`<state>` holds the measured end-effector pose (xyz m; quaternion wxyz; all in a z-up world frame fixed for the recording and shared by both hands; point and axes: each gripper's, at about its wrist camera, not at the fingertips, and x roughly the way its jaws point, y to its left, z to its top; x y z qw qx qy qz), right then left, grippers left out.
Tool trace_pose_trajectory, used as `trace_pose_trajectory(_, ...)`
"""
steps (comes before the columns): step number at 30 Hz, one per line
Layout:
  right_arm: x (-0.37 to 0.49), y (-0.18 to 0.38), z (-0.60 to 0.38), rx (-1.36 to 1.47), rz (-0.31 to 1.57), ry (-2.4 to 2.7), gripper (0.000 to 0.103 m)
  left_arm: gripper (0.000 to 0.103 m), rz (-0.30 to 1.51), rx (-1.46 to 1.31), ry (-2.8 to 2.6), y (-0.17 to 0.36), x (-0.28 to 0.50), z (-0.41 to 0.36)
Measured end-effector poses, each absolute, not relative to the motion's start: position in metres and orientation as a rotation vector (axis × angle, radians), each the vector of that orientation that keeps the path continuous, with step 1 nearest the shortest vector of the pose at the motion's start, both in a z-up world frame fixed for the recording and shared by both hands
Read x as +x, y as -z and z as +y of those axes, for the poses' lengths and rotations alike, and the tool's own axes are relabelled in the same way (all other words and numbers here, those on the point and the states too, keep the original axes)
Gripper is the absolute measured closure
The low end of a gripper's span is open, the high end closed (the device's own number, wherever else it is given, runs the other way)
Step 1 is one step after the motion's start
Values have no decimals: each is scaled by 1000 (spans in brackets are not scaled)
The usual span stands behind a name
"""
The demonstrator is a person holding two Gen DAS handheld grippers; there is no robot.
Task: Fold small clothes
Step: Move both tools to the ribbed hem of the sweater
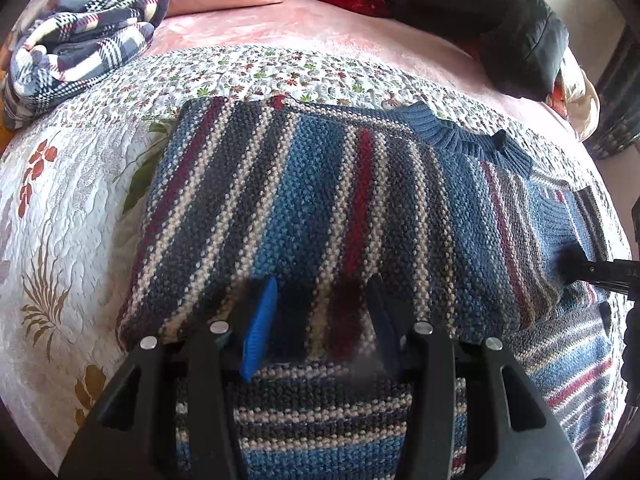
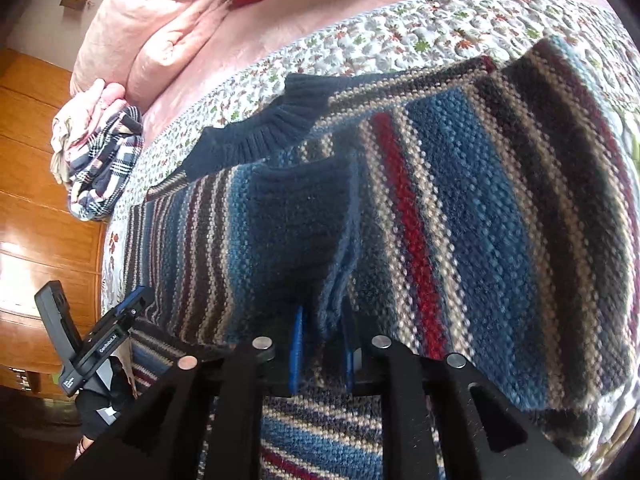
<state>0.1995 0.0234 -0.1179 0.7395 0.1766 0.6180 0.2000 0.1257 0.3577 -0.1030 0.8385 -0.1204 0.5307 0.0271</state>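
Striped in blue, grey, cream and red, a thick knitted sweater [image 1: 320, 200] lies spread across the floral quilt [image 1: 72, 200] on a bed, its ribbed blue collar [image 1: 452, 132] toward the far edge. Your left gripper [image 1: 320, 320] hovers low over the near part of the knit with its blue-padded fingers [image 1: 260, 324] spread apart, holding nothing. Your right gripper [image 2: 322, 344] has its fingers drawn in around a raised fold of the blue ribbed cuff [image 2: 336, 264], pinching it. Judging by the chunky weave, the sweater will feel soft, floppy and fairly weighty, and it should grip well rather than slide. Take hold at ribbed edges or side seams, where the fabric bunches thickly.
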Motion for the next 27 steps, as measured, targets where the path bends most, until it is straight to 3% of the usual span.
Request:
trace_pose_trajectory(2, 177, 102, 14, 363, 1305, -425, 72, 55, 1103, -249, -51, 89, 106, 357)
trace_pose_trajectory(6, 99, 73, -10, 304, 1223, -450, 70, 47, 1074, -261, -35, 65, 36, 357)
trace_pose_trajectory(10, 4, 59, -31, 178, 1223, -449, 54, 44, 1109, -263, -68, 53, -48, 361)
trace_pose_trajectory(15, -87, 52, -59, 113, 1269, -397, 51, 39, 1181, -291, -122, 46, -133, 371)
trace_pose_trajectory(19, -130, 50, -82, 168, 1277, -369, 43, 33, 1218, -253, -120, 46, -175, 363)
trace_pose_trajectory(27, -165, 66, -92, 216, 1324, -349, 42, 32, 1273, -335, -81, 66, -215, 348)
